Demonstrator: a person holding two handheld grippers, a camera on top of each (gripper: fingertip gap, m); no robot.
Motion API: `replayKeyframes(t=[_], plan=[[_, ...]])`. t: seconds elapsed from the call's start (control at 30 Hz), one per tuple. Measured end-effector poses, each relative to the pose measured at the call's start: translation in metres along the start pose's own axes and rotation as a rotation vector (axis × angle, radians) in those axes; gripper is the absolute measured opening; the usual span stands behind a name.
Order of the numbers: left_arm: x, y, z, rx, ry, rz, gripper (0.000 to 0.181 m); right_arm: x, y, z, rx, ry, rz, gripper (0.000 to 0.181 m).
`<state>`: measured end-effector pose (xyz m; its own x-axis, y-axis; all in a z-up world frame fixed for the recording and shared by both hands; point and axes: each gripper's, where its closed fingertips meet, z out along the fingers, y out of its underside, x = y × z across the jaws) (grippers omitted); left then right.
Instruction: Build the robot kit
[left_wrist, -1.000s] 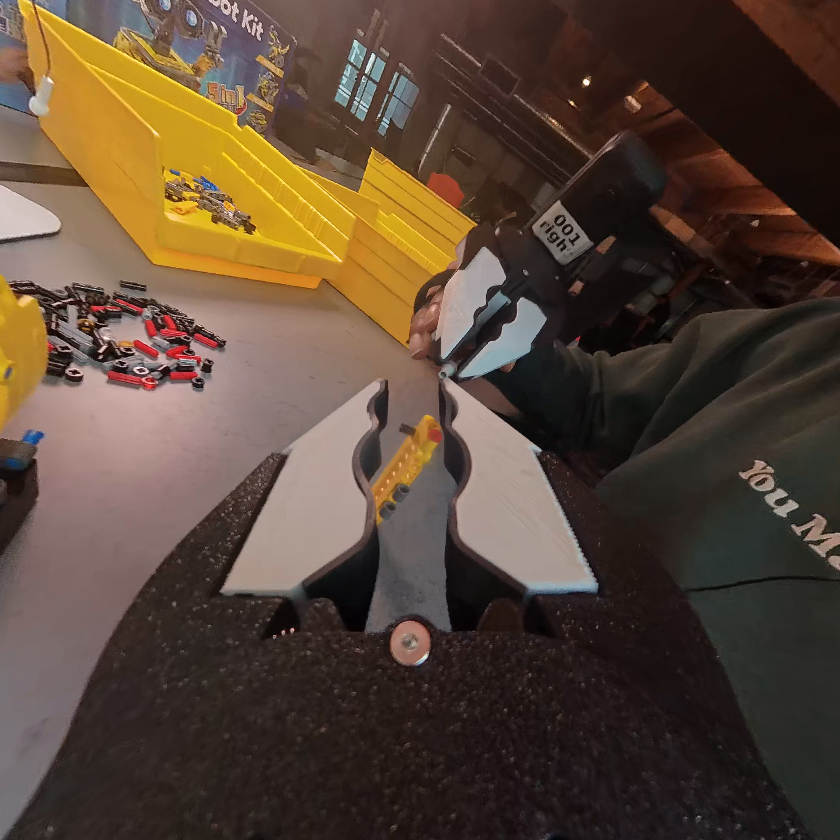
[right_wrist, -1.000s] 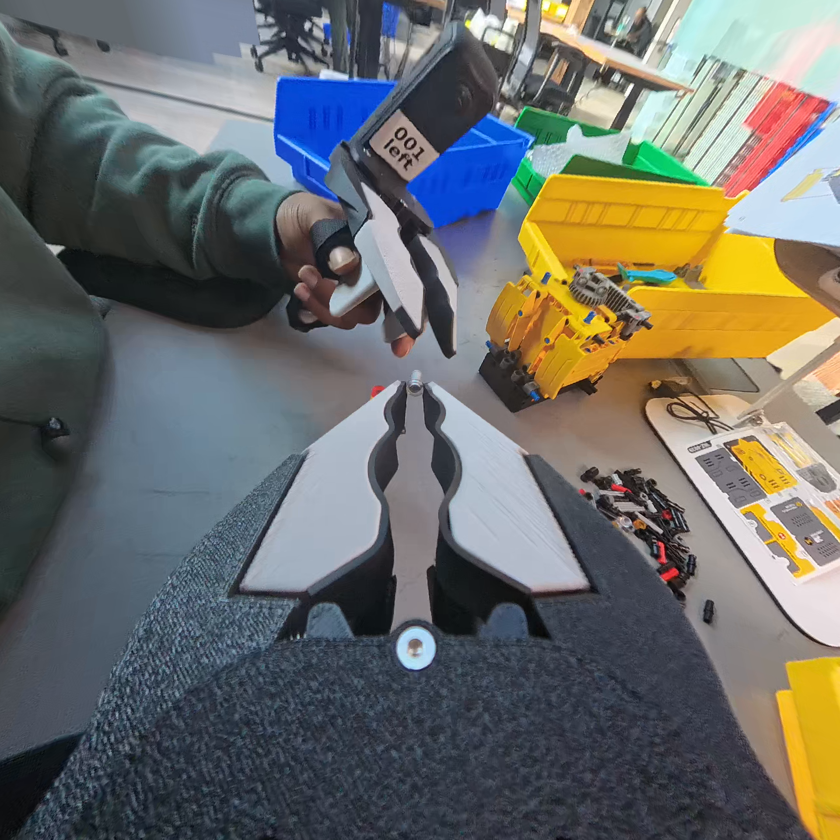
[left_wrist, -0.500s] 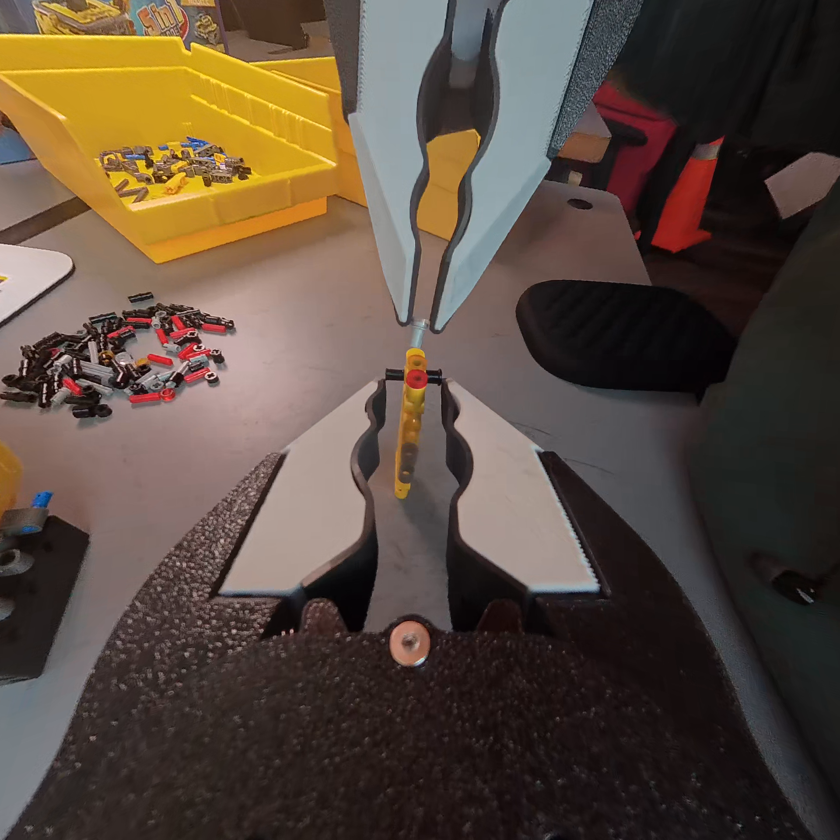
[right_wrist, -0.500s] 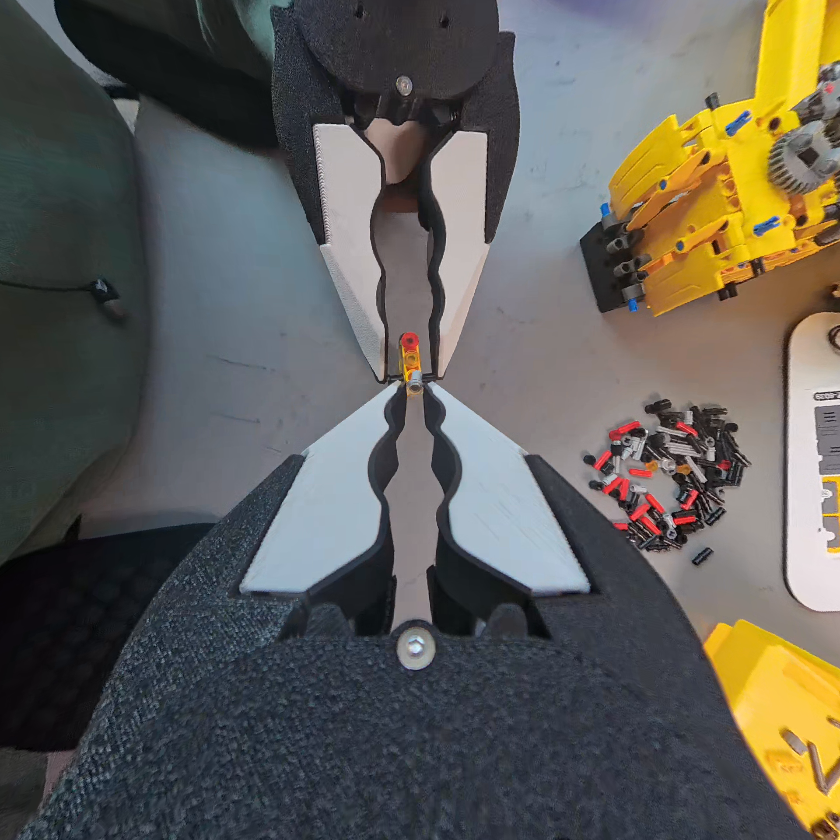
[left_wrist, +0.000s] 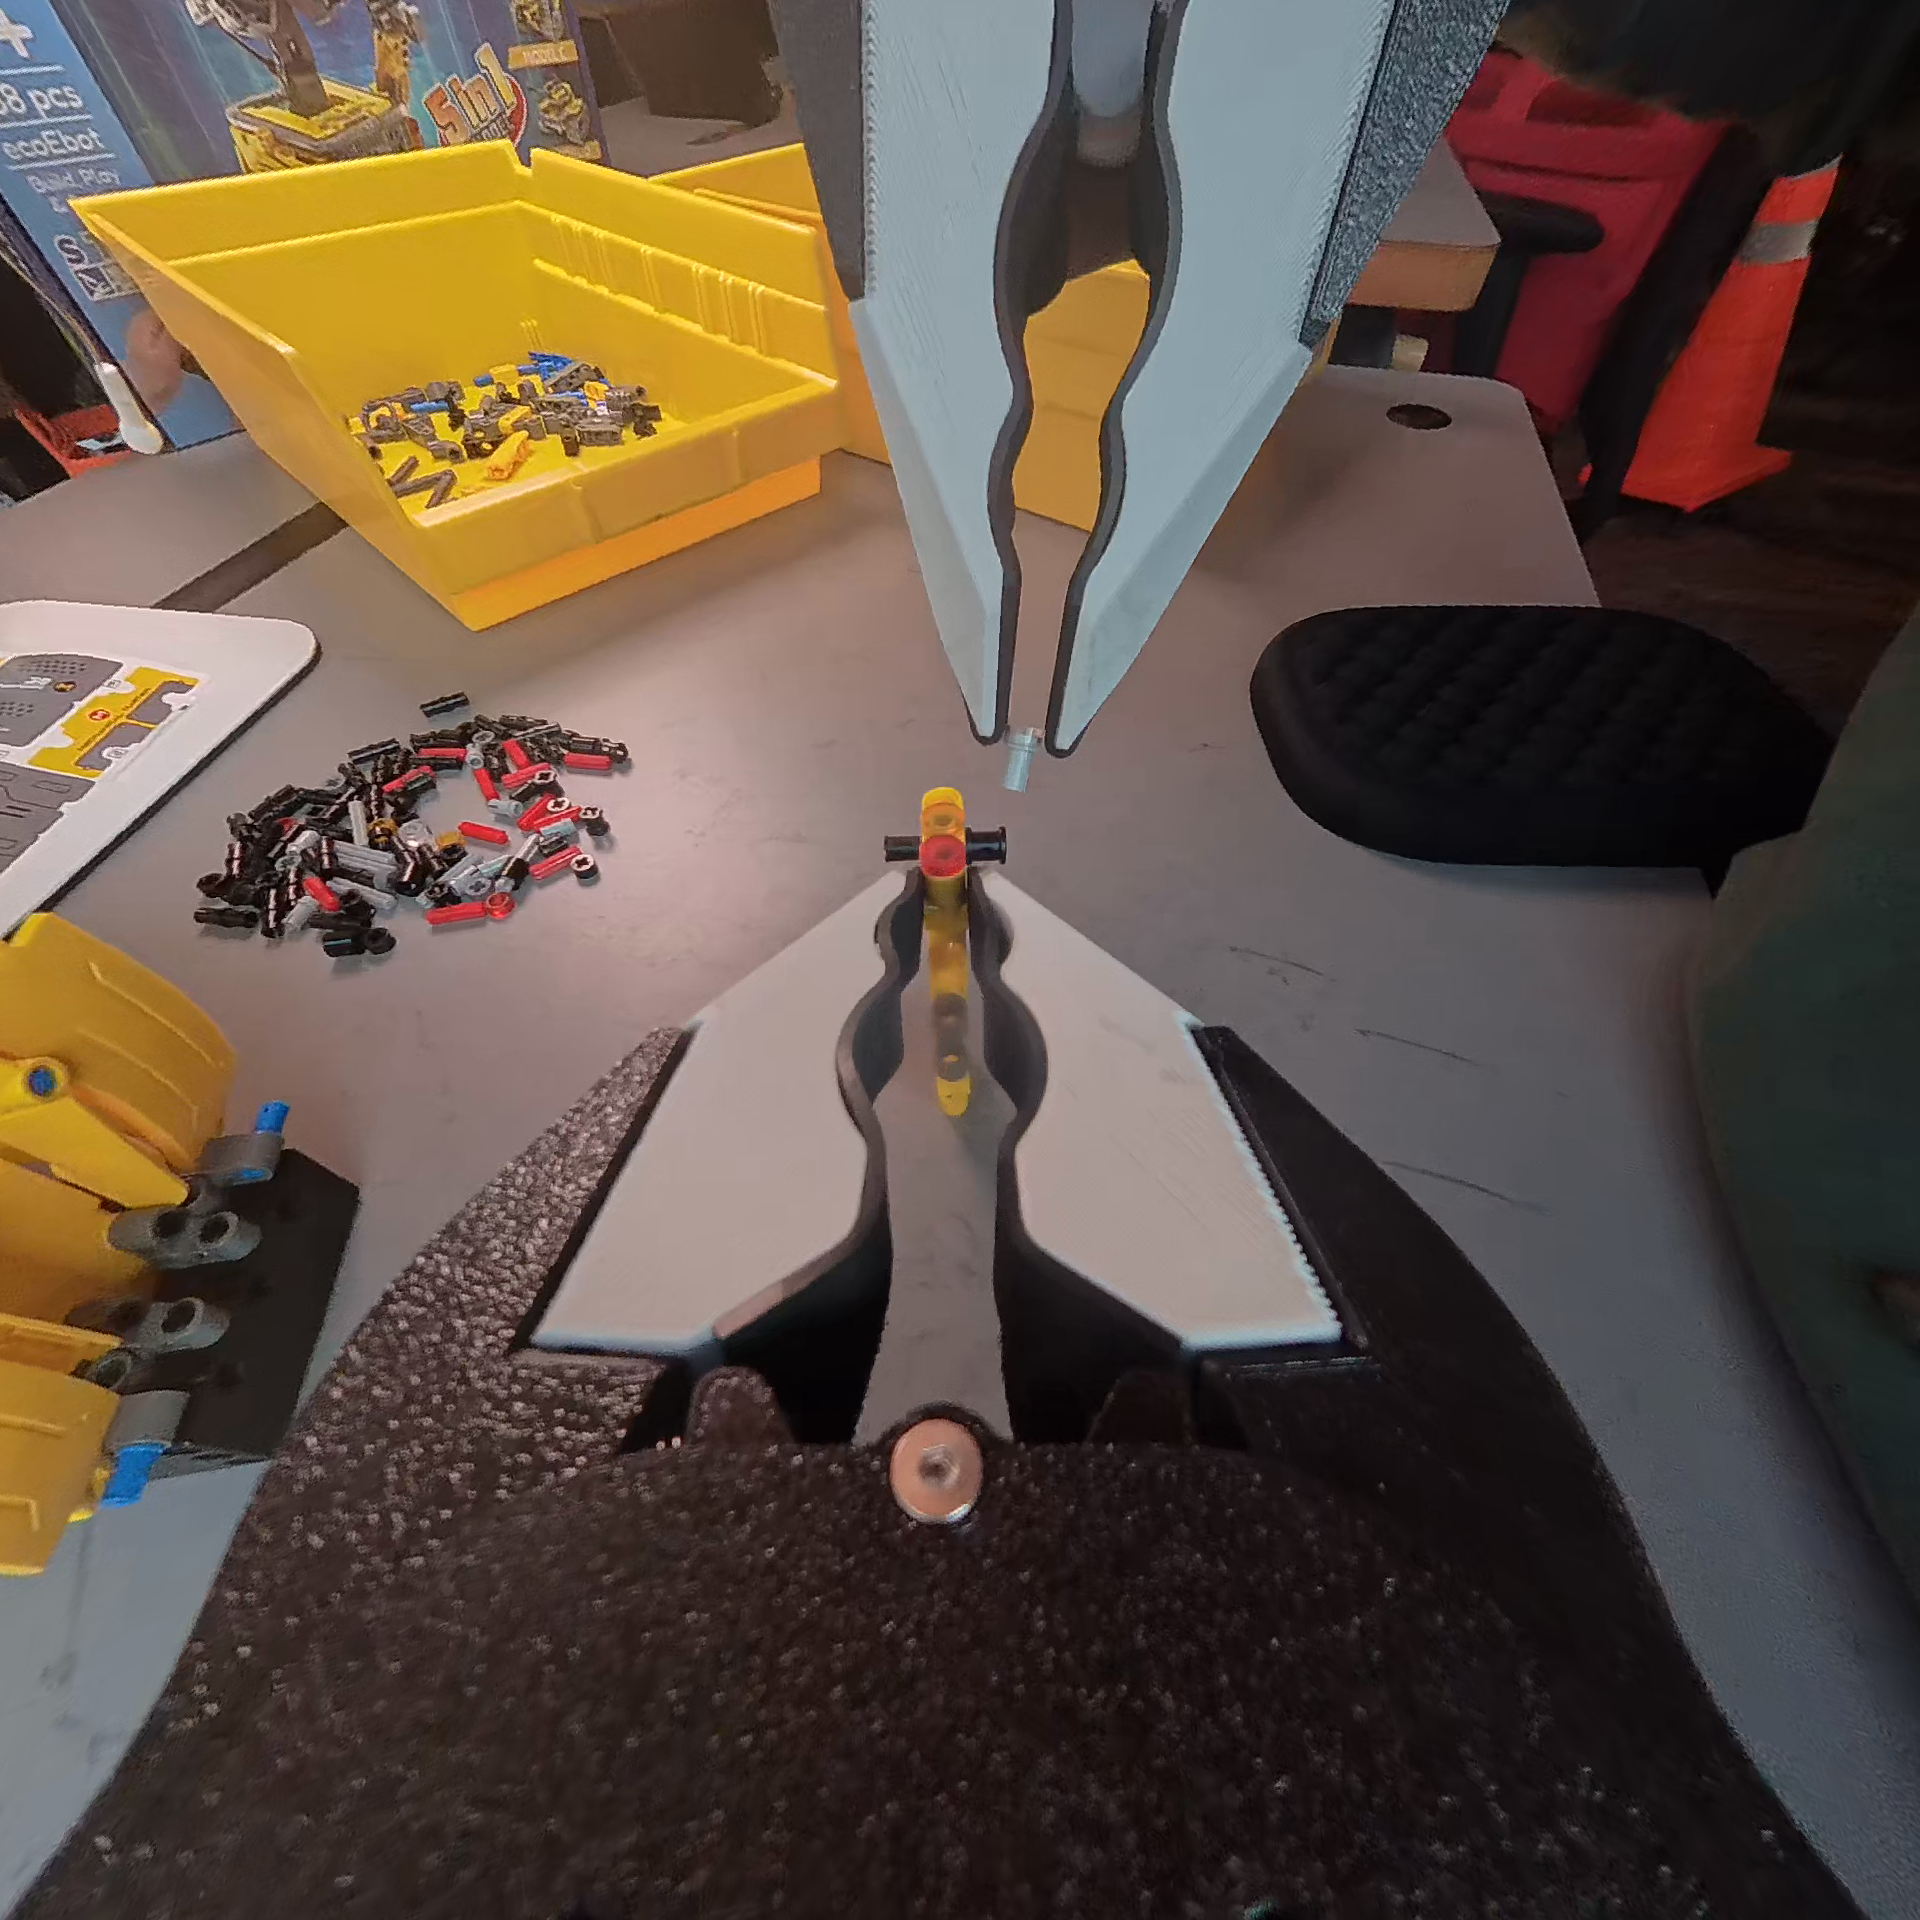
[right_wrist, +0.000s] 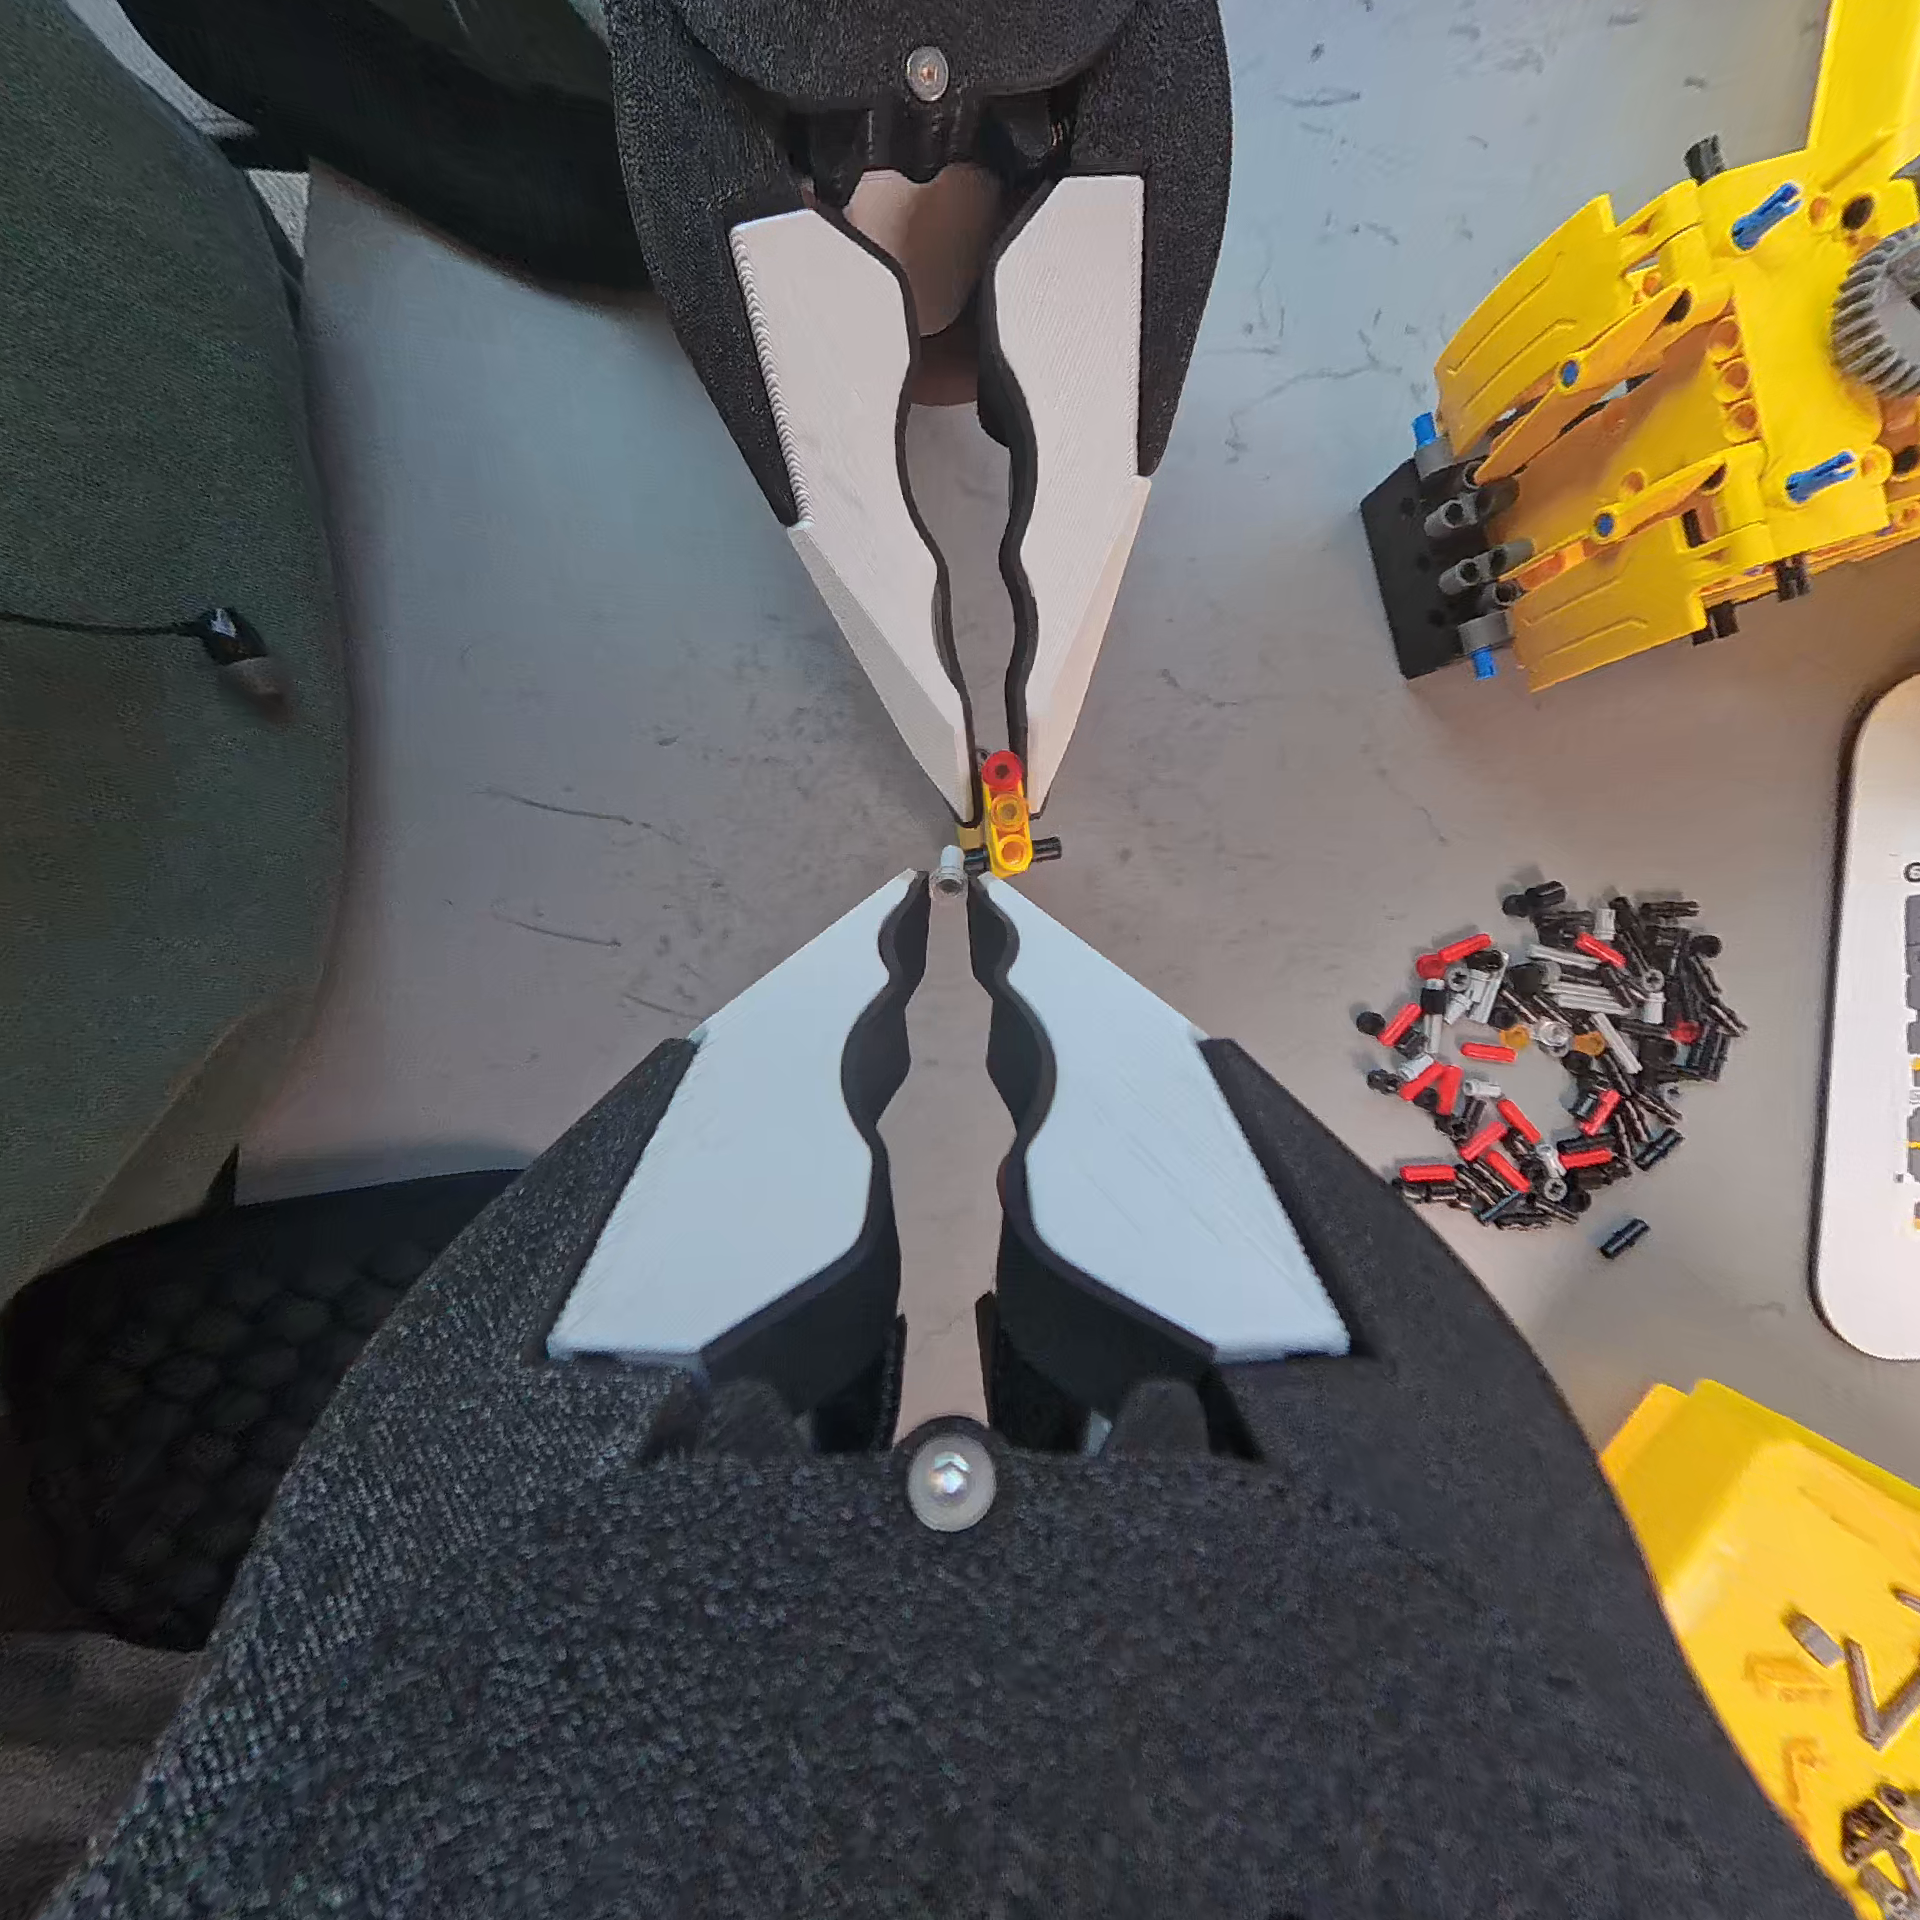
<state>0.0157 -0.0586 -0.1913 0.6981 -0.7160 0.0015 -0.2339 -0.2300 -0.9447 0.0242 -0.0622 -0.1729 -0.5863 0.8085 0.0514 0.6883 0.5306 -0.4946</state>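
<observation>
My left gripper (left_wrist: 943, 883) is shut on a yellow beam (left_wrist: 945, 935) with holes, a red pin and a black cross pin at its tip. It also shows in the right wrist view (right_wrist: 1001, 805), pointing down at me with the beam (right_wrist: 1006, 826). My right gripper (right_wrist: 948, 883) is shut on a small grey pin (right_wrist: 947, 873). In the left wrist view the right gripper (left_wrist: 1023, 740) hangs from above with the grey pin (left_wrist: 1021, 758) just right of and apart from the beam's tip. Both are above the grey table (left_wrist: 1351, 1039).
A pile of black, red and grey pins (left_wrist: 416, 821) lies left on the table, also in the right wrist view (right_wrist: 1548, 1060). A yellow bin with parts (left_wrist: 499, 364), a yellow model (right_wrist: 1662, 457), a white instruction sheet (left_wrist: 94, 717) and a black chair arm pad (left_wrist: 1527, 727) surround the work spot. The tips of both grippers are at nearly the same place.
The two grippers swung from tilted poses to face each other tip to tip. The grey pin then shifted slightly sideways off the beam's end.
</observation>
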Motion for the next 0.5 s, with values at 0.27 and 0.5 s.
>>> replayKeyframes(t=[0.27,0.5], plan=[[0.0010,0.0004,0.0011,-0.001,-0.003,0.006,0.007,-0.0017,0.0042,-0.0057,0.023,0.014,0.016,0.007],[0.0038,0.0024,0.0021,-0.012,0.001,0.023,0.010,-0.0029,0.0078,-0.0053,0.030,0.017,0.024,0.007]])
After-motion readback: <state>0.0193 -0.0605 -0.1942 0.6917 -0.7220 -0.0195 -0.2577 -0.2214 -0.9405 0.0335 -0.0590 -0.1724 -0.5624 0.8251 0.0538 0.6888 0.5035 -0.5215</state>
